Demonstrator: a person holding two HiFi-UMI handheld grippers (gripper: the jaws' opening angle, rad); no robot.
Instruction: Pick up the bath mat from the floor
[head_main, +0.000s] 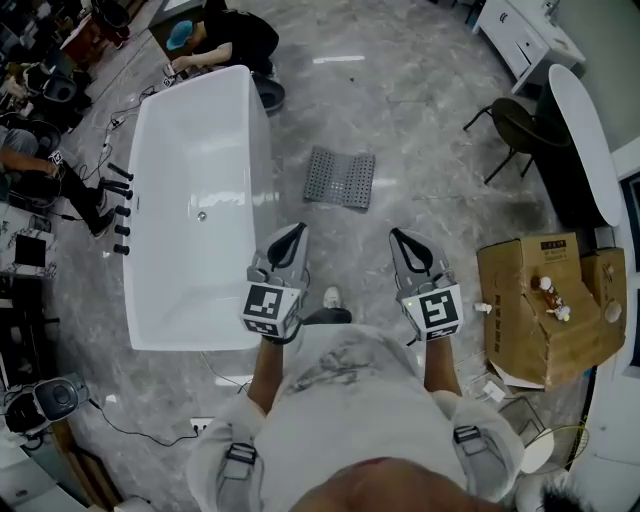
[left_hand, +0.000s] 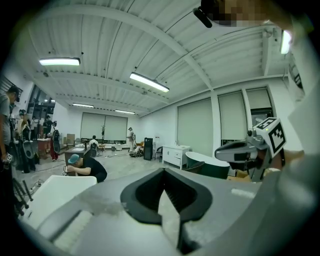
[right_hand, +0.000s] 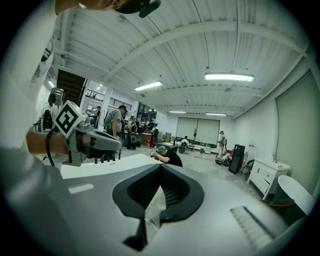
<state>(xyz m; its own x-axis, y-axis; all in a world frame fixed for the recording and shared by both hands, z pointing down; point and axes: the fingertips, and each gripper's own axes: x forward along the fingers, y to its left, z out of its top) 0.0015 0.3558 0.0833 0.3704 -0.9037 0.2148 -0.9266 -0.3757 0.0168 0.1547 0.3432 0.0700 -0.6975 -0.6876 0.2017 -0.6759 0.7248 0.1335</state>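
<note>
Grey marble floor (head_main: 420, 90), big workshop rm w/ people at benches in the bkgd. Far left: white tub (head_main: 190, 200), w/ a person (head_main: 225, 40) crouched at its far end. Left gripper (head_main: 295, 232) is just right of the tub's rim, held above the floor, pointing fwd. Its jaws are together w/ nothing btwn them; left gripper view shows the tips meeting. Mat (head_main: 340, 178): grey, gridded, on the floor ahead of both grippers, roughly btwn their lines & well apart from either. It's not quite flat, a ridge runs across its middle. Right gripper (head_main: 399, 236) is level w/ the left one, jaws likewise closed & empty. A small gridded patch seen thru the gap low in right gripper view may be the mat, too small to be sure. Right: cardboard box (head_main: 545, 300) w/ small bits on top; dark chair (head_main: 515, 125) beyond it.
</note>
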